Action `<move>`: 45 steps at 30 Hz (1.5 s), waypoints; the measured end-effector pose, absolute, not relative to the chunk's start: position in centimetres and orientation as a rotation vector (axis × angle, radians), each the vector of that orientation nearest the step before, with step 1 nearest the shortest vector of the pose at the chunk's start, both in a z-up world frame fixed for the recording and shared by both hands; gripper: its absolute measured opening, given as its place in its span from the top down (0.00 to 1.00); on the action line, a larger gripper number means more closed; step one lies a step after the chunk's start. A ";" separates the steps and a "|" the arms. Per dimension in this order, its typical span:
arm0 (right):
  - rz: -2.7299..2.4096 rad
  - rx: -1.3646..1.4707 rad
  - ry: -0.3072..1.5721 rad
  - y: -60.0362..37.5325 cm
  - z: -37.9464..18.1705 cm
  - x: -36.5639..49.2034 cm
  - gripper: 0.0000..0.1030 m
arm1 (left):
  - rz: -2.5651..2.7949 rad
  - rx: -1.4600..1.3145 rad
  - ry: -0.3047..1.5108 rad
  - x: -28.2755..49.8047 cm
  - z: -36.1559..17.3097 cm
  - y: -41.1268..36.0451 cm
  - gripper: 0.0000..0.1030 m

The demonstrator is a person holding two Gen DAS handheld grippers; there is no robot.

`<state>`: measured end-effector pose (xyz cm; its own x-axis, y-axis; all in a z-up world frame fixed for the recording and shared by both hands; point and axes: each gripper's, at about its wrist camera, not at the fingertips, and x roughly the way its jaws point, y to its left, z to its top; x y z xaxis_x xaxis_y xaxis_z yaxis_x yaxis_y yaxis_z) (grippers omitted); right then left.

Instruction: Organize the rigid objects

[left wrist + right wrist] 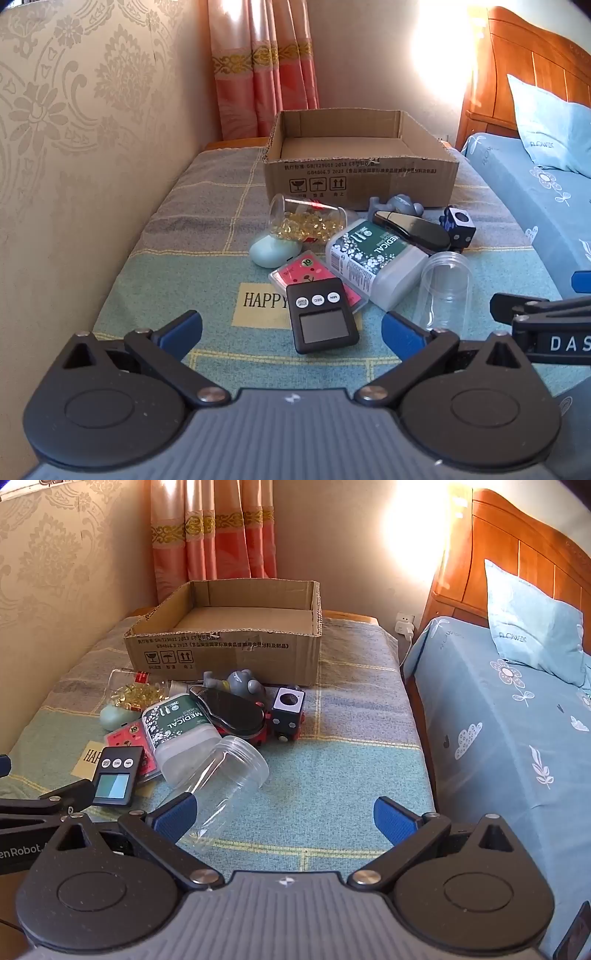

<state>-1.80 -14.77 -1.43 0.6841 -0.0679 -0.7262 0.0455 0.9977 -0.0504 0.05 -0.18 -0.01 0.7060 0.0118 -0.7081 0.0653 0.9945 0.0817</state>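
Note:
An open cardboard box [360, 177] [225, 653] stands at the back of a cloth-covered table. In front of it lies a pile: a black timer [321, 315] [114, 777], a clear empty jar [445, 284] [225, 779], a green-labelled swab box [373, 256] [181, 731], a jar of yellow capsules [306, 223] [133, 692], a pale green case [271, 251], a black glossy case [410, 230] [231, 709], a black-and-white cube [458, 225] [288, 714] and a grey figure [400, 203] [242, 683]. My left gripper [291, 332] is open just before the timer. My right gripper [286, 818] is open, its left finger beside the clear jar.
A patterned wall runs along the left, with pink curtains [264, 70] behind the box. A bed [509, 716] with a blue floral sheet and pillow lies close on the right, past the table's edge. A pink card pack [295, 273] lies under the timer.

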 end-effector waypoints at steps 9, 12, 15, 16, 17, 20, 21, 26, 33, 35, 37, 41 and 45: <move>-0.057 -0.029 0.813 -14.7 -1.3 -1.7 0.00 | -0.036 0.094 0.773 -0.2 0.2 -0.3 0.00; -0.058 -0.025 0.808 -15.0 -1.4 -1.9 0.00 | -0.037 0.094 0.771 -0.2 0.2 -0.3 0.00; -0.057 -0.025 0.806 -14.7 -1.2 -1.7 0.00 | -0.037 0.095 0.772 -0.2 0.3 -0.3 0.01; -0.058 -0.026 0.806 -14.7 -1.2 -1.6 0.00 | -0.037 0.095 0.771 -0.2 0.3 -0.3 0.01; -0.058 -0.025 0.805 -14.7 -1.1 -1.8 0.00 | -0.037 0.095 0.771 -0.2 0.3 -0.3 0.01; -0.057 -0.023 0.802 -14.8 -1.1 -1.9 0.00 | -0.037 0.094 0.769 -0.1 0.4 -0.3 0.01; -0.057 -0.023 0.803 -14.8 -1.1 -1.9 0.00 | -0.037 0.095 0.768 -0.2 0.4 -0.3 0.00; -0.057 -0.021 0.801 -14.8 -0.9 -2.0 0.00 | -0.038 0.093 0.765 -0.2 0.6 -0.2 0.01; -0.057 -0.020 0.800 -14.8 -0.9 -2.0 0.00 | -0.039 0.093 0.761 -0.2 0.7 -0.1 0.01; -0.058 -0.021 0.799 -14.8 -0.9 -2.0 0.00 | -0.039 0.093 0.761 -0.3 0.7 -0.1 0.01; -0.058 -0.021 0.799 -14.8 -0.9 -2.0 0.00 | -0.039 0.093 0.761 -0.3 0.7 -0.1 0.01; -0.057 -0.021 0.797 -14.8 -0.9 -2.1 0.00 | -0.038 0.096 0.759 -0.3 0.8 -0.2 0.01; -0.057 -0.022 0.796 -14.8 -0.8 -2.0 0.00 | -0.036 0.097 0.755 -0.3 0.8 -0.3 0.01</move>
